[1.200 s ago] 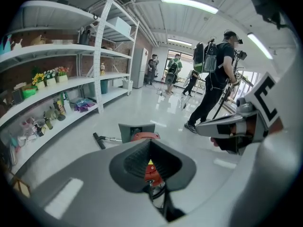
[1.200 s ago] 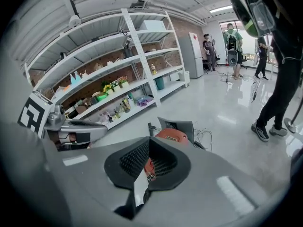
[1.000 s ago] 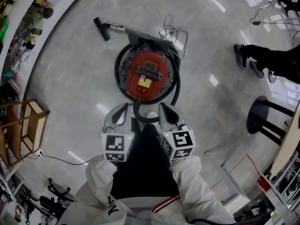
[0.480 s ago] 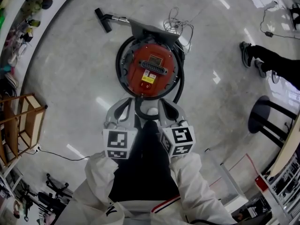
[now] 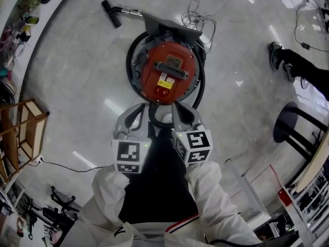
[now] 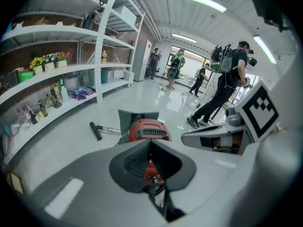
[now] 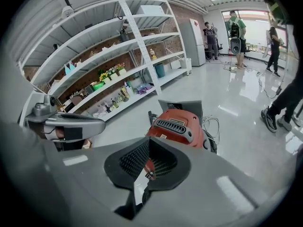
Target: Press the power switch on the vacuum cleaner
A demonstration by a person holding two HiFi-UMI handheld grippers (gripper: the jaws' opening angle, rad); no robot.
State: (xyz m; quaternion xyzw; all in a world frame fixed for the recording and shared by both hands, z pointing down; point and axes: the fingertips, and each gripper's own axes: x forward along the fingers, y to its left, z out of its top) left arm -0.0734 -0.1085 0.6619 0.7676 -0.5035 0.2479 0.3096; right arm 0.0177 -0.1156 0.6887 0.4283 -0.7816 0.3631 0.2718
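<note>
A pale, glossy floor (image 5: 72, 71) fills the scene, seen from above. A red, round canister vacuum cleaner (image 5: 167, 72) sits on it, directly ahead of and below the two grippers. A black hose (image 5: 201, 86) coils around its body.

The left gripper (image 5: 134, 118) and the right gripper (image 5: 181, 118) are held side by side above the floor. Each is carried by a white-sleeved arm, and their tips point at the near edge of the vacuum cleaner. Neither touches it.

In the left gripper view, the left gripper (image 6: 150, 143) is clenched with its tips together and nothing between them. The vacuum cleaner (image 6: 149, 129) shows just beyond the tips. In the right gripper view, the right gripper (image 7: 149, 140) is likewise clenched and empty. There the vacuum cleaner (image 7: 177, 124) lies ahead and slightly to its right.

On the far side of the vacuum cleaner from the grippers, a metal wand ends in a black floor nozzle (image 5: 110, 13). A tangle of pale cord (image 5: 198, 14) lies there too.

A small red power switch (image 5: 163, 91) sits on the red top, on the side nearest the gripper tips. It lies between the two grippers' lines of aim.
</note>
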